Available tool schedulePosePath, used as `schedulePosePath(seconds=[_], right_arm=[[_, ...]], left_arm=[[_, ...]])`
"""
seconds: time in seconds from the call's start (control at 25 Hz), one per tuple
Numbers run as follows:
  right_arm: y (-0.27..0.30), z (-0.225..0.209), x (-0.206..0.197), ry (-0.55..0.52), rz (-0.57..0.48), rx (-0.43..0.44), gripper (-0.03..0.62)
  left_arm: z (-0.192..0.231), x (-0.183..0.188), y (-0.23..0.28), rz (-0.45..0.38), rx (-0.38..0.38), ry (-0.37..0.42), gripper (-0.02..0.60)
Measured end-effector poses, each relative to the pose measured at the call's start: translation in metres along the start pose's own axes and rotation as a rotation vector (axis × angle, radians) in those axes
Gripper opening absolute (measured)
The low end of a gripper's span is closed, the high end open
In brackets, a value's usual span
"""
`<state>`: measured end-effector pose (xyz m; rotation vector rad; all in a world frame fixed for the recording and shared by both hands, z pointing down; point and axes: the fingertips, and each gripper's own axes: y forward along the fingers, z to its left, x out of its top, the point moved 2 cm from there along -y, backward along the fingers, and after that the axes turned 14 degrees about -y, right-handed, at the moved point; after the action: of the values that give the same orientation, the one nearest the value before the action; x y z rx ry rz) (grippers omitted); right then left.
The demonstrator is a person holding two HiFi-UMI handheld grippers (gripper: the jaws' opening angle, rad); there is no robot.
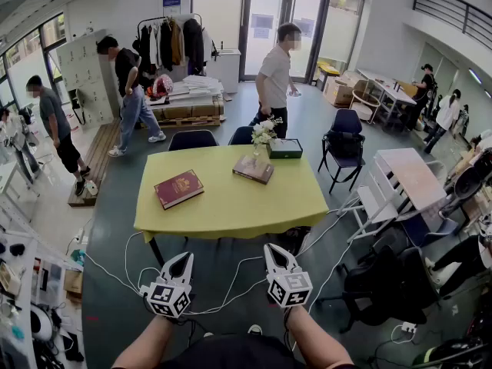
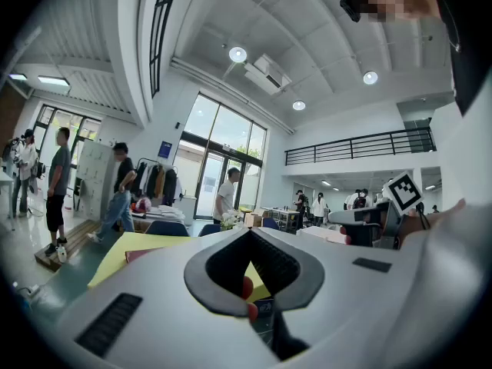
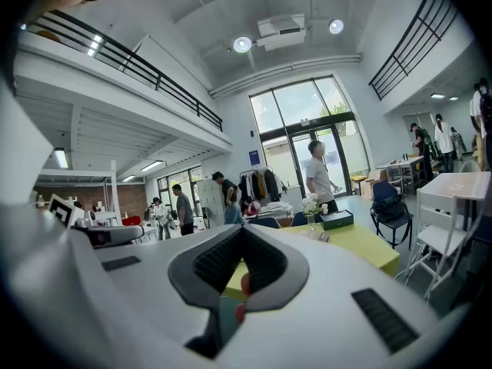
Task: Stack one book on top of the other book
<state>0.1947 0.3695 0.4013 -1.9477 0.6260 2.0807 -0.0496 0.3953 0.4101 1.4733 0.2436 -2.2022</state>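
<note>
A dark red book [image 1: 178, 188] lies flat on the left part of the yellow table [image 1: 231, 214]. A second, brown book [image 1: 254, 168] lies flat further back, right of the middle, next to a small vase of white flowers [image 1: 264, 133]. My left gripper [image 1: 183, 260] and right gripper [image 1: 274, 252] hang side by side in front of the table's near edge, well short of both books. Both are shut with nothing between the jaws. In the left gripper view the jaws [image 2: 247, 234] meet at the tips; the right gripper view shows the same [image 3: 243, 230].
A dark green box [image 1: 285, 148] sits at the table's back right. Dark chairs [image 1: 192, 139] stand behind the table and white cables [image 1: 123, 279] trail on the floor under it. A person [image 1: 275, 75] stands beyond the table; others stand at the left. White tables [image 1: 415, 177] stand right.
</note>
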Motion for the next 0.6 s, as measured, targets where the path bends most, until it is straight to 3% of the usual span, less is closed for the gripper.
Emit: schedulePosePath(seconds=[0.6], right_arm=[[0.002, -0.02, 0.008, -0.03, -0.037, -0.011, 0.015]], left_arm=[[-0.008, 0.003, 0.03, -0.006, -0.001, -0.011, 0.008]])
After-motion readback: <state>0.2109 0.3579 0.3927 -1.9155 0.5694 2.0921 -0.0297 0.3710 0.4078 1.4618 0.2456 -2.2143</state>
